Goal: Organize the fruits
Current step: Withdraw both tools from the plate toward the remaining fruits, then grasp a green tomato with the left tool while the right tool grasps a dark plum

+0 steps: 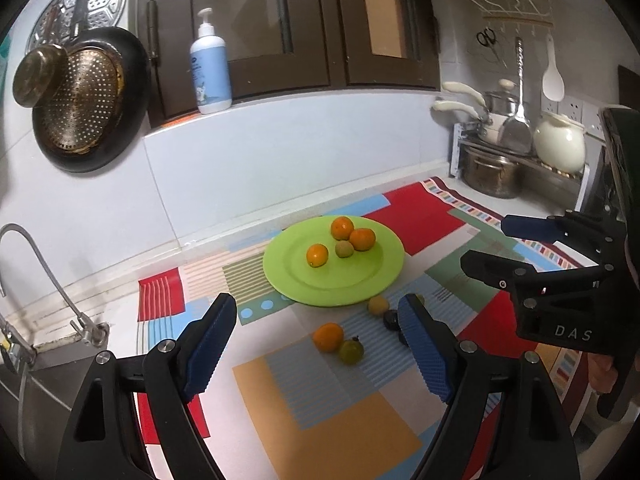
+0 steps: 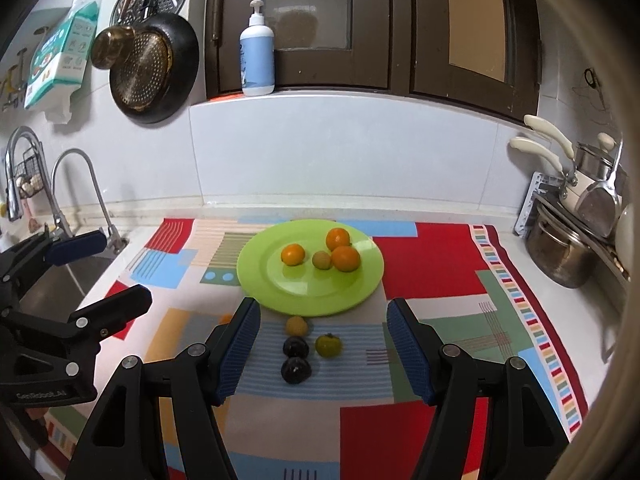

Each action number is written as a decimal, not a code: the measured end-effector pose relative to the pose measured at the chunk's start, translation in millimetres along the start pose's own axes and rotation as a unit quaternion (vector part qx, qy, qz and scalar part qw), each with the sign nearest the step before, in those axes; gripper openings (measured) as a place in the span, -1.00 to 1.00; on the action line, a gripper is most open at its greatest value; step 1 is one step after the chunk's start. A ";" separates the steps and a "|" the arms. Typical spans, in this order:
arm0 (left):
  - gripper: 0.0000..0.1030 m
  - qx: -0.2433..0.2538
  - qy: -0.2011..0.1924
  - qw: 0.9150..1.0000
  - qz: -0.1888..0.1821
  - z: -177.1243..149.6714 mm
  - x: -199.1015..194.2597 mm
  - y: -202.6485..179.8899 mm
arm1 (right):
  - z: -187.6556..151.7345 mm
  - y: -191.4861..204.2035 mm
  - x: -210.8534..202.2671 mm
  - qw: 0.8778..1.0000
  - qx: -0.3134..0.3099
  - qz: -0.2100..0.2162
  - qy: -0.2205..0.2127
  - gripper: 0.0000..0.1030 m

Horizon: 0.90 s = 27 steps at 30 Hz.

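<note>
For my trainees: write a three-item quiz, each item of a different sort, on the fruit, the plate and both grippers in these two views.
1. True or false: the green plate holds four fruits.
2. Which fruit lies nearest the right gripper? A) dark fruit B) green fruit C) yellow fruit
3. Fill in: the left gripper and the right gripper are both ____.

Key: 1 true; 2 A; 3 open.

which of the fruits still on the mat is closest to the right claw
The dark purple fruit at the near end of the line, right between the open right claw. The other dark one, the yellow one and the green one lie farther off.
</note>
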State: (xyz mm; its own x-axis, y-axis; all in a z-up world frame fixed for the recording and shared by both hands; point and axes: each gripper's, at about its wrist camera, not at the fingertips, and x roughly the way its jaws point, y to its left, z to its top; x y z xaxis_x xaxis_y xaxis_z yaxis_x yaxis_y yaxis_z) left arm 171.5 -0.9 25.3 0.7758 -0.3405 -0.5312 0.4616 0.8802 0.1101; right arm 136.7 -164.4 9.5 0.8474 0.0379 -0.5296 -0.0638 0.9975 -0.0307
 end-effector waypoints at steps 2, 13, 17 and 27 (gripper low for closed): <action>0.61 0.008 0.003 1.000 -0.008 -4.2 4.3 -0.8 | -4.8 2.6 2.2 1.000 -0.006 -0.001 0.004 0.29; 0.26 0.043 0.045 0.996 -0.056 -29.5 42.0 -6.8 | -28.2 14.6 34.1 0.998 -0.050 0.013 0.046 0.28; 0.02 0.046 0.066 0.994 -0.072 -38.1 57.4 -10.2 | -34.5 16.8 46.4 0.996 -0.063 0.019 0.059 0.22; -0.25 0.031 0.116 0.988 -0.094 -52.4 91.2 -12.4 | -49.6 16.3 77.8 0.990 -0.074 0.048 0.107 0.00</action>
State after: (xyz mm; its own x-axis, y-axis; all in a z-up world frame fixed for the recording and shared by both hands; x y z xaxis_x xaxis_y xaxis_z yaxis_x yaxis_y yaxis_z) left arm 214.0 -25.6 -68.5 0.5578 -0.4055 -0.7242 0.6199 0.7837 0.0386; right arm 175.5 -148.2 -74.3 0.7038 0.1030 -0.7029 -0.2286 0.9696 -0.0869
